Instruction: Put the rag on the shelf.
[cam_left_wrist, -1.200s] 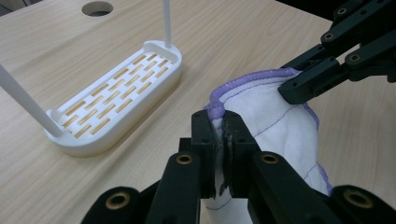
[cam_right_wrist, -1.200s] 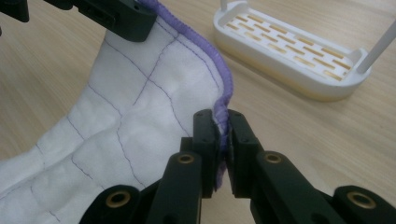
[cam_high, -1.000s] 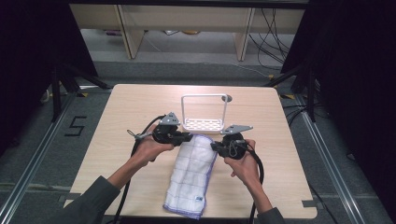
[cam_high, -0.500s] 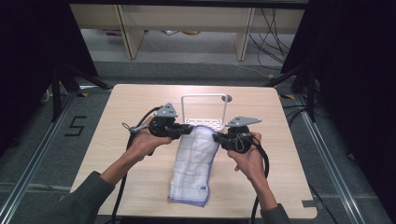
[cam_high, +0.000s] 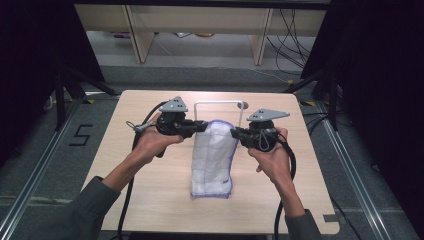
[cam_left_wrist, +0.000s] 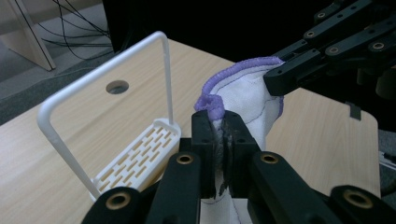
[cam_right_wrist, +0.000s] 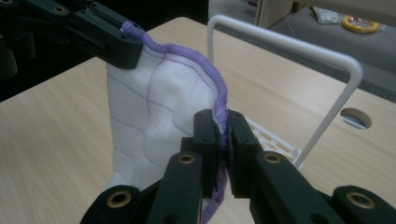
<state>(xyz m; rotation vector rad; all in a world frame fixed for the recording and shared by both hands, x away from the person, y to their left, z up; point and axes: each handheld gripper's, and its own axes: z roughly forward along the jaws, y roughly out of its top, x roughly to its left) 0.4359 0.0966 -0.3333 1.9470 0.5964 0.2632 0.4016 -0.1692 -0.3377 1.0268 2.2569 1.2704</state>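
White quilted cloth (cam_high: 214, 157) with purple hem hangs above the table (cam_high: 150, 200), top corners pinched by left gripper (cam_high: 202, 127) and right gripper (cam_high: 235, 133); white rack (cam_high: 218, 104) behind. Left gripper view: jaws clamped on hem (cam_left_wrist: 211, 103). Right gripper view: jaws clamped on hem (cam_right_wrist: 219, 100).

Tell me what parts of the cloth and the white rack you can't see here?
- Cloth, high view: its top corners are hidden inside the shut left gripper and right gripper.
- Cloth, left gripper view: its lower part is hidden behind the jaws.
- White rack, high view: its slotted base is hidden behind the cloth.
- White rack, right gripper view: its base is mostly hidden behind the jaws.
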